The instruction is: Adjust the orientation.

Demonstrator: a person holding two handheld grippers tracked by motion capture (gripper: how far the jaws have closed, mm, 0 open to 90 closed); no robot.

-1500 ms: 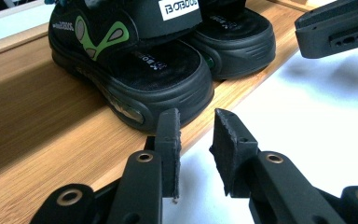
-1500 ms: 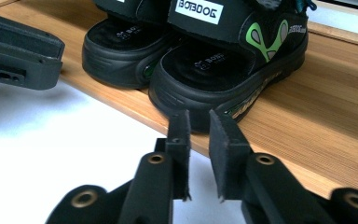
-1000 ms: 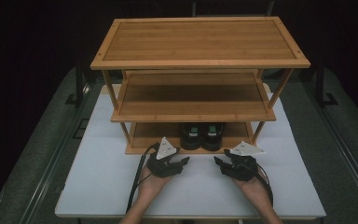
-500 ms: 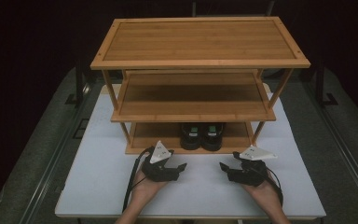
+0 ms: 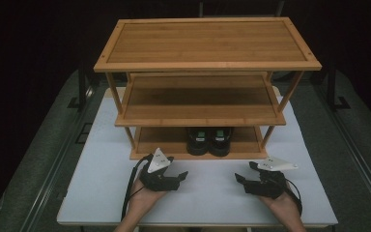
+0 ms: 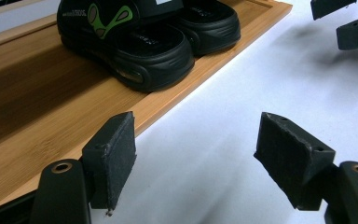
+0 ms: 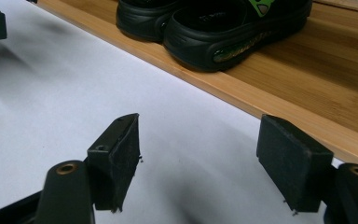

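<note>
under middle shelf (image 5: 200, 101), sandals (image 5: 209, 141) half hidden

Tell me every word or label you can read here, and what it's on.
Left sandal: white print on its strap, upside down and too blurred to read; a green logo beside it, no words.
Right sandal: small print on the insole and raised letters on the sole edge, both unreadable.
Rack: no text.

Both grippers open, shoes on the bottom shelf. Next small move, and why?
Probably draw both back toward the table's near edge. The left hand-held gripper and right hand-held gripper stand open and empty over the white table, while the black shoes sit paired on the rack's bottom shelf, apparently placed.
</note>
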